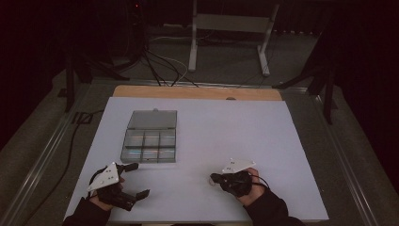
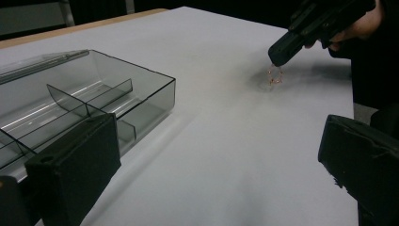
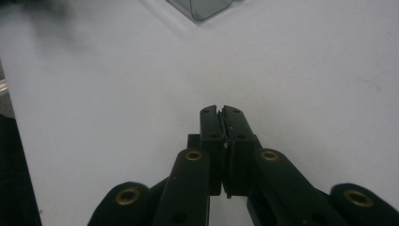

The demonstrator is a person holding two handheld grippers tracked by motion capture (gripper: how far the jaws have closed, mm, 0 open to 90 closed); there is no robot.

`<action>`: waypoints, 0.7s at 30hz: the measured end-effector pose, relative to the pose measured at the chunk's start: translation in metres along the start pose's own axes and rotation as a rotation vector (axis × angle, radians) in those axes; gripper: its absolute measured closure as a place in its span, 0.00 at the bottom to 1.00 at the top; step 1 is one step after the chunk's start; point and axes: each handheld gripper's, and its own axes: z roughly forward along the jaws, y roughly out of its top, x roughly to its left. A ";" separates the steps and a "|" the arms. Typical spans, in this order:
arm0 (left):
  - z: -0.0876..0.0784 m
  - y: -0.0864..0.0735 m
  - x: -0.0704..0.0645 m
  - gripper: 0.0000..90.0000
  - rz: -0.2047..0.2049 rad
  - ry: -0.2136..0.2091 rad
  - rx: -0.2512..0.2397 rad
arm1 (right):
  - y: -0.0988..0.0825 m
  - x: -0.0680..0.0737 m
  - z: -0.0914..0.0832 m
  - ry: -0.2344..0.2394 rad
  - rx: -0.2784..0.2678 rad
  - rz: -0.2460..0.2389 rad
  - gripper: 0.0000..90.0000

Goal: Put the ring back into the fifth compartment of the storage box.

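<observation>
A dim room is seen from above, with a white bench [image 1: 263, 141] in the middle. A clear box [image 1: 149, 136] with small compartments and its lid laid back rests on the bench's left half, towards the far side. Two gloved hands enter from the near edge, each holding tongs.

The left tongs [image 1: 135, 180] are spread wide and held just in front of the box's near edge; in the left gripper view their two black jaws frame the box [image 2: 94, 101] at one side and bare bench at the other.

The right tongs [image 1: 214, 179] are pressed together, tips pointing left and down over the near middle of the bench. In the left gripper view a small pinkish ring [image 2: 275, 75], perhaps an elastic loop, is seen hanging from their tip, with its lower end at or just above the bench. In the right gripper view the jaws [image 3: 221, 123] meet flat, and a sliver of something is caught between them. The ring is therefore taken to be pinched, well apart from the box.

The step in hand is judged to be carrying the ring to a compartment. The pinch should be kept firm, the ring lifted above the box wall, and release made only once it is inside one cell.
</observation>
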 end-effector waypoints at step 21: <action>0.000 0.000 0.000 0.01 -0.007 0.000 -0.002 | 0.023 -0.001 -0.001 -0.005 -0.031 -0.011 0.98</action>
